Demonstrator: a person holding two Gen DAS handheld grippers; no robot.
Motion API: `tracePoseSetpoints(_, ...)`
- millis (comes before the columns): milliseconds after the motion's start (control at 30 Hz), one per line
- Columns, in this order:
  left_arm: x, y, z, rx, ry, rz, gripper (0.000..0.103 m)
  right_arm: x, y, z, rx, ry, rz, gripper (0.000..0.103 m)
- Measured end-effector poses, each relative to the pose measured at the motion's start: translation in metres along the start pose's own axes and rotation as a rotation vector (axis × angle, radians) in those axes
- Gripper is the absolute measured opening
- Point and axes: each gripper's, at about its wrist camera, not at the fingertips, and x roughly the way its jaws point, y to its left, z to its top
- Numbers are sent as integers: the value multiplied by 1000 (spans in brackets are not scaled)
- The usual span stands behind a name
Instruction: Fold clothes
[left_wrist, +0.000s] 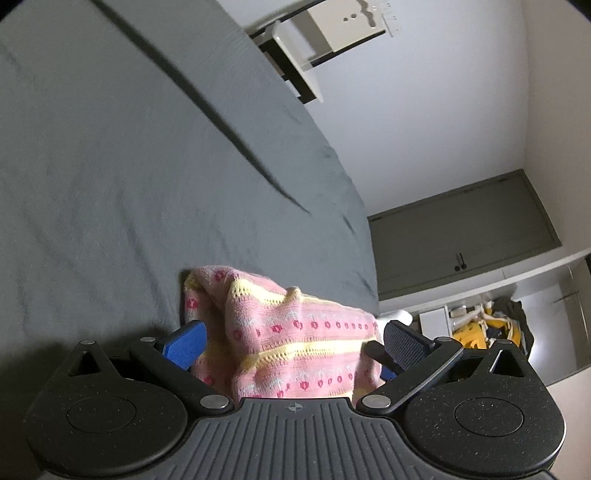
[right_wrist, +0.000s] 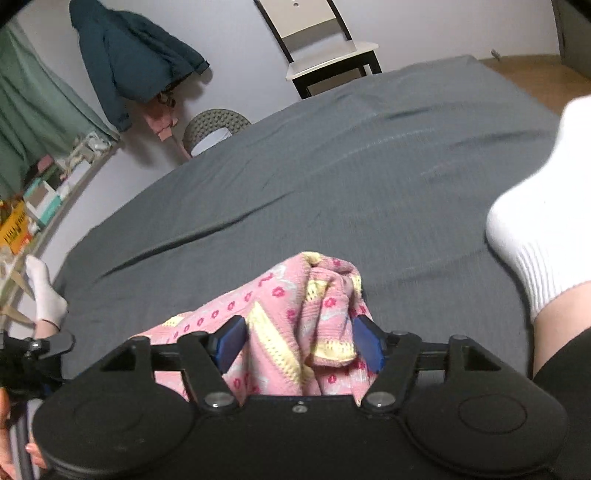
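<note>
No legible writing | left gripper (left_wrist: 293, 343) jaws spread wide, pink-and-yellow knit garment (left_wrist: 280, 332) bunched between blue pads | right gripper (right_wrist: 299, 343) likewise parted around garment's folds, above grey bedsheet (right_wrist: 332, 166) | white-socked foot (right_wrist: 535, 206) at right

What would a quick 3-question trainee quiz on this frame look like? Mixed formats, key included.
1. True or false: the pink knit garment lies between the blue pads of the left gripper.
2. What surface lies beneath the garment? A) wooden floor B) grey bed sheet C) white chair seat
3. Fill in: in the right wrist view, the foot at the right edge wears a ____ sock.

Key: 1 true; 2 B; 3 white.
</note>
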Motion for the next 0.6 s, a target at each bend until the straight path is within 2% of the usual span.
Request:
tracePoseSetpoints(167, 16, -4, 1, -11, 22, 3, 102, 3, -7, -2, 8, 20, 18, 66)
tracePoseSetpoints(267, 25, -4, 1, -17, 25, 36, 92, 1, -9, 1, 11, 22, 29, 66)
tracePoseSetpoints(333, 32, -4, 0, -22, 36, 52, 64, 0, -11, 4, 15, 22, 34, 66)
tracePoseSetpoints(433, 41, -3, -3, -40, 79, 83, 39, 3, -22, 8, 61, 25, 66, 66)
tracePoseSetpoints(500, 44, -2, -5, -41, 75, 105, 32, 8, -30, 9, 107, 40, 105, 65)
tracePoseSetpoints(567, 44, -1, -6, -44, 55, 118, 23, 14, -36, 9, 152, 64, 143, 55)
tracePoseSetpoints(600, 43, -1, -6, -43, 46, 126, 20, 18, -38, 8, 168, 69, 157, 46)
